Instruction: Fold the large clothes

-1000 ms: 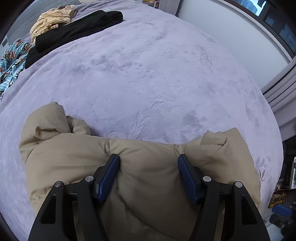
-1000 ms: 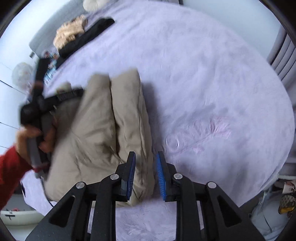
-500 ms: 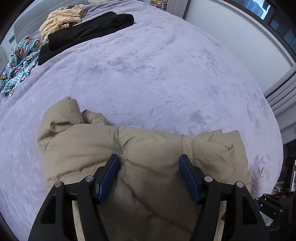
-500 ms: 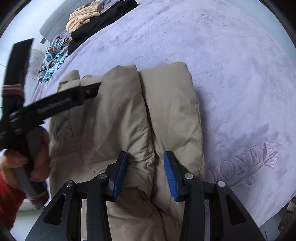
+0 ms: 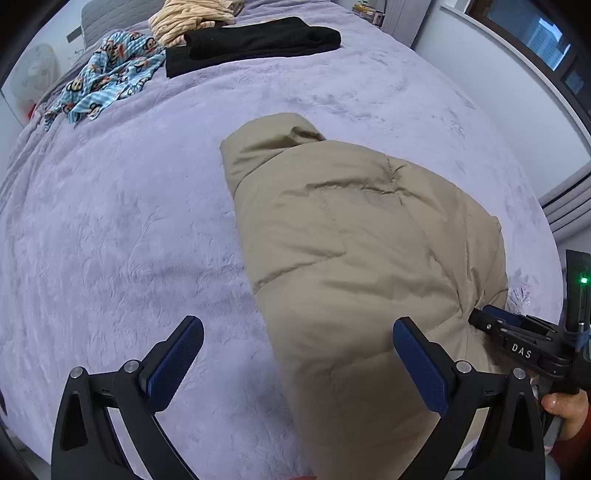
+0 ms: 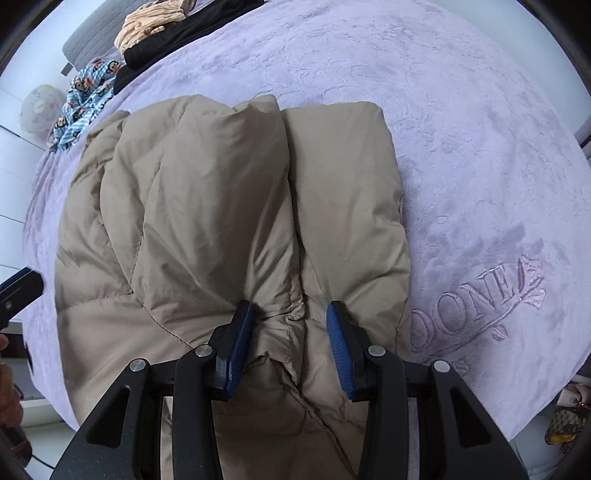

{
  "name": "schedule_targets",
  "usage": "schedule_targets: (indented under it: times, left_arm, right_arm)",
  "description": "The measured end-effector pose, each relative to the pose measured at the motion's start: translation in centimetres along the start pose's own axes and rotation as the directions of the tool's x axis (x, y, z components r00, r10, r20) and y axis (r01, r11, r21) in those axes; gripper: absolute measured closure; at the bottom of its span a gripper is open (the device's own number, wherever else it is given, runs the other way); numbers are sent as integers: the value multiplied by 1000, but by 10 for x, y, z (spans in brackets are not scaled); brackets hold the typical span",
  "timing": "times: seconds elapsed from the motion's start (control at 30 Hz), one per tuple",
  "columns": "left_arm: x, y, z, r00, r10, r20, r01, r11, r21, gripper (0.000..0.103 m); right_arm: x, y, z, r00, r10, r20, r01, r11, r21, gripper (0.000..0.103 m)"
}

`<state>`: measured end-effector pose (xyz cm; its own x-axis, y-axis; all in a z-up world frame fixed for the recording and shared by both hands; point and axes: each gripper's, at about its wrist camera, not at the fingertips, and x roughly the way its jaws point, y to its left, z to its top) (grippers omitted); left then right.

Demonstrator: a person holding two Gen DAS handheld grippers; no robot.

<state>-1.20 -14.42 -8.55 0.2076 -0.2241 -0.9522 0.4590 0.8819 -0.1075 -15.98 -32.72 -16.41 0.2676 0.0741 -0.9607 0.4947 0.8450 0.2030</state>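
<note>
A tan puffer jacket (image 5: 362, 251) lies folded in a thick bundle on the purple bedspread (image 5: 118, 229). It also fills the middle of the right wrist view (image 6: 221, 221). My left gripper (image 5: 295, 354) is wide open and empty, at the jacket's near left edge, with its right finger over the fabric. My right gripper (image 6: 290, 332) is open, its jaws either side of a bunched seam at the jacket's near end, not closed on it. The right gripper also shows at the right edge of the left wrist view (image 5: 524, 343).
At the bed's far side lie a black garment (image 5: 255, 42), a blue monkey-print cloth (image 5: 107, 81) and a beige striped garment (image 5: 188, 16). The bedspread has embroidered lettering (image 6: 476, 306) to the right of the jacket. A wall and window (image 5: 524, 48) stand at the right.
My left gripper moved left off the jacket and opened wider. My right gripper moved onto the jacket's near end and opened from nearly shut. The jacket now lies more compactly folded.
</note>
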Motion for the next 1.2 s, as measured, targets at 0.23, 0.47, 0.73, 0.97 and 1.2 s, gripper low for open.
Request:
schedule_targets:
  times: [0.23,0.47,0.73,0.97,1.2]
  left_arm:
    - [-4,24,-15,1000,-7,-18,7,1000,-17,1]
    - [-6,41,-24,999,-28,-29,28,1000,-8,1]
    - [9,38,-23,998,-15,-66,14,1000,-14,1]
    - [20,40,-22,994,-18,-106,7,995,-101,1]
    - [30,38,-21,992,-53,-112,34,986,-164,1]
  right_arm:
    - [-28,16,-6,999,-40,30,39,998,51,58]
    - [-50,28,-29,995,-64,76,56,993,108,37]
    - [-68,19,-28,995,-72,69,68,995,72,24]
    - [-65,-2,2,1000,-15,22,15,1000,-1,22]
    - [-49,-32,21,995,95,-39,-95,995,5,12]
